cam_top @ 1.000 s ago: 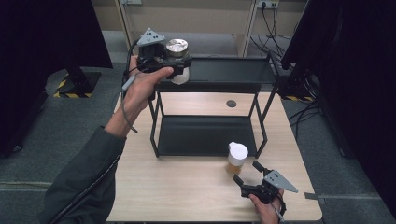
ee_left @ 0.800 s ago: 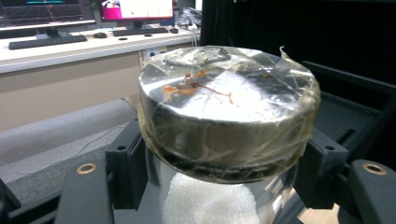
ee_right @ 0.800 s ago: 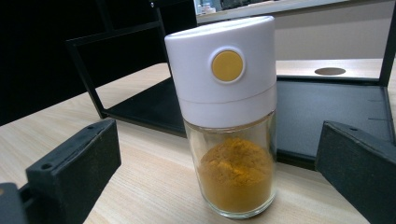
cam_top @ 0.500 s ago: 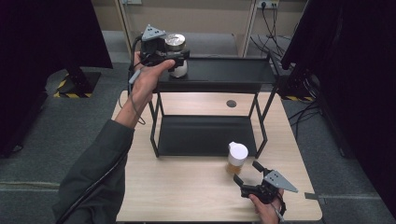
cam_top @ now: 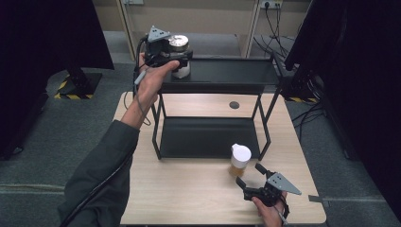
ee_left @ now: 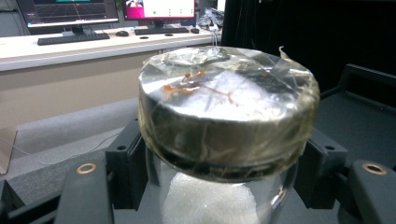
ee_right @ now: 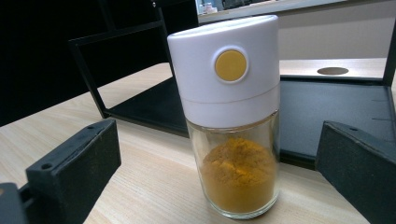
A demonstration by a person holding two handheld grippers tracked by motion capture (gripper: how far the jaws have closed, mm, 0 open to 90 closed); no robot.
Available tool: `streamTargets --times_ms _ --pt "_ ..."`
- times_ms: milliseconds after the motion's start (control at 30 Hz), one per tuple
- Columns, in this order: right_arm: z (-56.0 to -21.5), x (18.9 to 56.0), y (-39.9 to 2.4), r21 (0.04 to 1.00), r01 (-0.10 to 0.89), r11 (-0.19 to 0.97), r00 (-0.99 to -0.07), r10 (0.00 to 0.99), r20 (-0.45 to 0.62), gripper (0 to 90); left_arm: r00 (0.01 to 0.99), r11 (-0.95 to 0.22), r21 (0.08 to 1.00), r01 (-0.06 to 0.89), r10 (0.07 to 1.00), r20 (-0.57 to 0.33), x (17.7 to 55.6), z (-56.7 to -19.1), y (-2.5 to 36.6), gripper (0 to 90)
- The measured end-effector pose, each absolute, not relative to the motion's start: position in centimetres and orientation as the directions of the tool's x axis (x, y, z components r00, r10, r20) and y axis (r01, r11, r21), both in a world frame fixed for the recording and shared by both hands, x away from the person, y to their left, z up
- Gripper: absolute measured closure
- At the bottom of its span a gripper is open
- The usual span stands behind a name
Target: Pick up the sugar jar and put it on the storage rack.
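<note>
Gripping: left gripper (cam_top: 182,59) up in the upper left of the high view has its jaws clamped tight on a glass jar (cam_top: 179,56), one black jaw on each side, just under the lid
Jar: clear glass, silvery metal lid (ee_left: 224,100) wrapped in clear tape, something white inside it down low in the left gripper view (ee_left: 208,200)
Jar spot: at the left end of the black rack's top shelf (cam_top: 227,75), upper middle of the high view; can't really tell if the bottom is resting on the shelf or just above it
Left hand: wrapped around the gripper body (cam_top: 153,78), dark sleeve running down to the lower left corner, cable trailing beside the wrist
Right gripper: lower right of the high view (cam_top: 253,177), jaws spread wide and holding nothing
Spice jar: white cap, yellow-orange powder in the glass bottom half (ee_right: 240,179), standing upright on the wooden table (cam_top: 189,189), lower middle-right of the high view (cam_top: 240,160)
Spice jar vs right jaws: sits between and a bit past the jaw tips in the right gripper view, a clear gap on both sides, no contact
Cap detail: round yellow button (ee_right: 230,65) facing the right gripper's camera
Rack: black two-level frame, lower shelf (cam_top: 208,137) just behind the spice jar
Table: light wood, small dark round hole (cam_top: 234,105) near the far edge under the top shelf
</note>
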State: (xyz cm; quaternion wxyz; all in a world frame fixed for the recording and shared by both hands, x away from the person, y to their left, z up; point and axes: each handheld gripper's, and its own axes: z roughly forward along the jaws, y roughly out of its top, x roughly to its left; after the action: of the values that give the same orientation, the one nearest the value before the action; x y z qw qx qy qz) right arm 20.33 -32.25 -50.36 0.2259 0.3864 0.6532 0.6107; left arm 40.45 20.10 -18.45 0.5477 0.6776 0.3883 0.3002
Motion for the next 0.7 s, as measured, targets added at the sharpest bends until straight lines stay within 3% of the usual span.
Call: streamTargets --times_ms 267,533,700 --pt "-50.4 20.4 -32.2 0.972 0.231 -0.045 -0.602 0.778 0.180 0.5 0.505 -0.107 0.979 0.175 0.863 0.004 40.3 -18.9 19.6 30.6" --pt "-50.4 20.4 -32.3 0.971 0.236 -0.049 -0.604 0.775 0.186 0.5 0.464 -0.086 0.982 0.171 0.886 -0.003 39.7 -19.0 19.1 2.4" --pt "-50.4 20.5 -32.2 0.970 0.237 -0.047 -0.604 0.775 0.185 0.5 0.473 -0.078 0.983 0.167 0.881 -0.011 39.3 -19.0 19.5 0.2"
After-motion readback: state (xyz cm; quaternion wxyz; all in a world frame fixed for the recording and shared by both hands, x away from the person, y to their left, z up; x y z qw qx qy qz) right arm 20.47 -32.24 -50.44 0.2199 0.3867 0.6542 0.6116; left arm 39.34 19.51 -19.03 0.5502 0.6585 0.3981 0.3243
